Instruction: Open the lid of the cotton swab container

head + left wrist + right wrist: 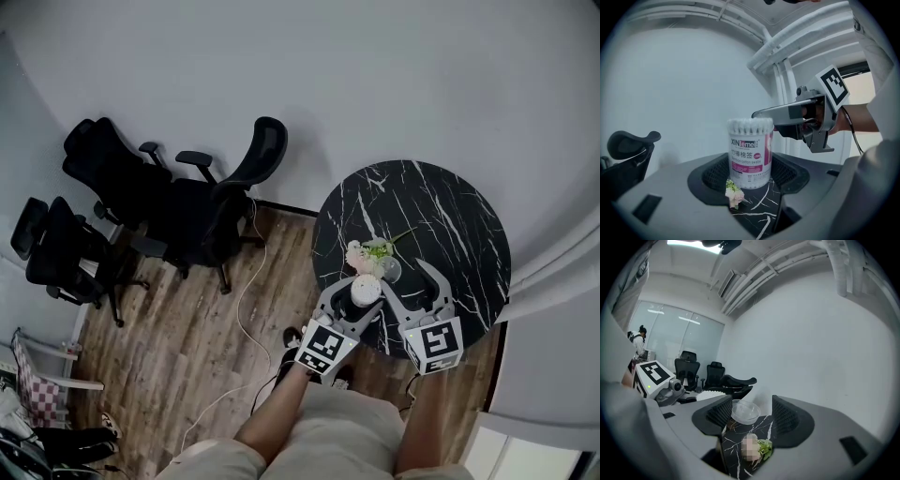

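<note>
While tight round container (750, 150), left tongs (751, 174).

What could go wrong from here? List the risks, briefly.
1. The cotton swab container stands open, swab tips exposed, clamped in the left tool; tilting it could spill swabs.
2. The clear lid lies loose on the marble table between the right tool's open jaws, beside the flower; a careless nudge might slide it off.
</note>
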The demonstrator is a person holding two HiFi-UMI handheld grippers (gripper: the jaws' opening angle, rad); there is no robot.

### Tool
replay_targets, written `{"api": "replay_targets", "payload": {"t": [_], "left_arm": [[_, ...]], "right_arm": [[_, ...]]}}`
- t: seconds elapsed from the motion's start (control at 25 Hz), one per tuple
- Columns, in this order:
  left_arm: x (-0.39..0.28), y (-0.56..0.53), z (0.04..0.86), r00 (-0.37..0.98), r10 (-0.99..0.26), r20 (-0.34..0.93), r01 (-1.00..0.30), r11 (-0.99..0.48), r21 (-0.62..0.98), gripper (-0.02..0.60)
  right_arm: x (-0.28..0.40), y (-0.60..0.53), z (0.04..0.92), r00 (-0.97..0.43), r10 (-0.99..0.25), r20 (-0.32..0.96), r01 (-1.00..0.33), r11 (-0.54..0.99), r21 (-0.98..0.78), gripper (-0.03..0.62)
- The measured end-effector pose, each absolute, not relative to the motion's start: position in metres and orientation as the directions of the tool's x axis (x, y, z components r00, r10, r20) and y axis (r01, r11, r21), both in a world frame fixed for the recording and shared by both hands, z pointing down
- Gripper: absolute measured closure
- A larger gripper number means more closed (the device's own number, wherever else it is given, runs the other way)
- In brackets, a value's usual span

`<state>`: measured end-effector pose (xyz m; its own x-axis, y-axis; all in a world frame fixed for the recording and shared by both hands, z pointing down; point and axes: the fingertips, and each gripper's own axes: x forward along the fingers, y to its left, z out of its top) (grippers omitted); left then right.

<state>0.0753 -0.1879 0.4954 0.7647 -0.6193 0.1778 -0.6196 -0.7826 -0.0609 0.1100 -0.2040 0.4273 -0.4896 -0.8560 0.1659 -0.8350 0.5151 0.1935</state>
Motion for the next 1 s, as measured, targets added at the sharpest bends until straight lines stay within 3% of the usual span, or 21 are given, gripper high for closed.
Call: {"api": "replay_targets", "payload": {"t": [0.44, 1.0], "left_arm": [[0.07, -0.197, 0.498, 0.735, -0.649, 0.195, -0.651, -0.756, -0.062, 0.313], [0.034, -0.22, 0.511, 0.613, -0.754, 0.235, -0.776, -0.631, -0.001, 0.313]], "right_arm": [[0.113, -0.204, 0.418, -0.529, -0.845, 0.077, -0.845, 0.533, 0.052, 0.301], [0.128, -0.208, 0.478, -0.516, -0.84, 0.17, -0.857, 0.506, -0.1, 0.301]]}}
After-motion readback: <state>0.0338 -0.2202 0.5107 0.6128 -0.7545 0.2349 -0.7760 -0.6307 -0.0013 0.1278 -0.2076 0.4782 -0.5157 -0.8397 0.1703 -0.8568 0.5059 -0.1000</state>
